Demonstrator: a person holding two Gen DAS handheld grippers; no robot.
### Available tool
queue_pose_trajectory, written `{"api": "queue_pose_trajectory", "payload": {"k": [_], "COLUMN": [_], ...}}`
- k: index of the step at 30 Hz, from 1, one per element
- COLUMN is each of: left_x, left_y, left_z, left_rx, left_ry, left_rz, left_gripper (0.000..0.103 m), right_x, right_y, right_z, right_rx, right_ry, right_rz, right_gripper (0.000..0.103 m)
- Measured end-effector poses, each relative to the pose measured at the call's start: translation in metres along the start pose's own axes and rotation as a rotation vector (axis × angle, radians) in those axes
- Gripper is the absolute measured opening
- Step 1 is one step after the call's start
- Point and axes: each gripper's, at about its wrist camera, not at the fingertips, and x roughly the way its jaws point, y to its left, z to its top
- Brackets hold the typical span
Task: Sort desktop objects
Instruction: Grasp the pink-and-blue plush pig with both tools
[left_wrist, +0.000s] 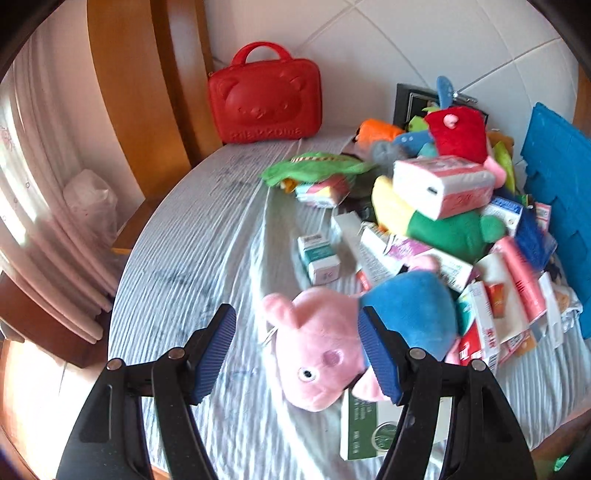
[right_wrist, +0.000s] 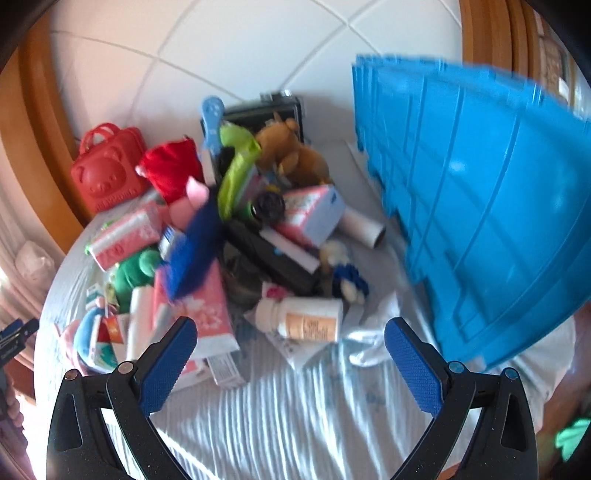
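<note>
Left tool (left_wrist: 297, 354) stood open, empty, over pink plush pig (left_wrist: 317, 350) at the pile's near edge on the surface (left_wrist: 192, 240). Soft, light, compressible; grip the head. Right tool (right_wrist: 290, 365) open, empty.

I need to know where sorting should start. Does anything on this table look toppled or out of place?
Yes. Toys and boxes lie heaped in one pile. A white pill bottle lies on its side at the pile's near edge, a pink pig plush lies tipped over, and the blue crate stands tilted on its side beside the pile.

Both grippers' fingers (left_wrist: 218, 350) (right_wrist: 166, 369) apart, empty.
</note>
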Motion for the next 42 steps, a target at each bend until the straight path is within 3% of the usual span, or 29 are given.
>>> {"api": "queue_pose_trajectory", "payload": {"k": [4, 13, 17, 21, 24, 27, 33, 36, 38, 39, 41, 42], "left_x": [0.024, 0.048, 0.048, 0.053, 0.061, 0.065, 0.065, 0.068, 0.071, 0.074, 0.08, 0.081], "left_y": [0.014, -0.004, -0.001, 0.002, -0.002, -0.006, -0.004, 0.0, -0.001, -0.002, -0.004, -0.004], "left_z": [-0.02, -0.043, -0.043, -0.038, -0.035, -0.032, -0.031, -0.032, -0.031, -0.031, -0.03, -0.029], "left_rx": [-0.003, 0.051, 0.052, 0.049, 0.06, 0.072, 0.079, 0.072, 0.074, 0.076, 0.078, 0.08], "left_ry": [0.078, 0.153, 0.141, 0.144, 0.156, 0.153, 0.155, 0.168, 0.17, 0.175, 0.185, 0.185], "left_rz": [0.003, -0.045, -0.05, -0.07, -0.092, -0.107, -0.121, -0.141, -0.154, -0.16, -0.166, -0.166], "left_gripper": [0.068, 0.068, 0.068, 0.068, 0.068, 0.068, 0.068, 0.068, 0.068, 0.068, 0.072, 0.072], "right_x": [0.027, 0.052, 0.025, 0.005, 0.009, 0.02, 0.051, 0.082, 0.082, 0.082, 0.079, 0.077], "right_y": [0.008, 0.048, 0.074, 0.118, 0.161, 0.204, 0.266, 0.268, 0.264, 0.263, 0.267, 0.269], "right_z": [-0.018, -0.039, -0.037, -0.025, -0.024, -0.032, -0.057, -0.067, -0.064, -0.062, -0.059, -0.059], "right_rx": [0.007, -0.039, -0.096, -0.2, -0.287, -0.338, -0.413, -0.39, -0.42, -0.426, -0.461, -0.464], "right_ry": [0.084, 0.149, 0.058, 0.019, 0.045, 0.098, 0.182, 0.262, 0.228, 0.237, 0.271, 0.283], "right_rz": [0.023, 0.048, 0.113, 0.214, 0.299, 0.401, 0.481, 0.432, 0.372, 0.369, 0.365, 0.376], "right_gripper": [0.103, 0.103, 0.1, 0.083, 0.058, 0.052, 0.05, 0.047, 0.047, 0.049, 0.064, 0.079]}}
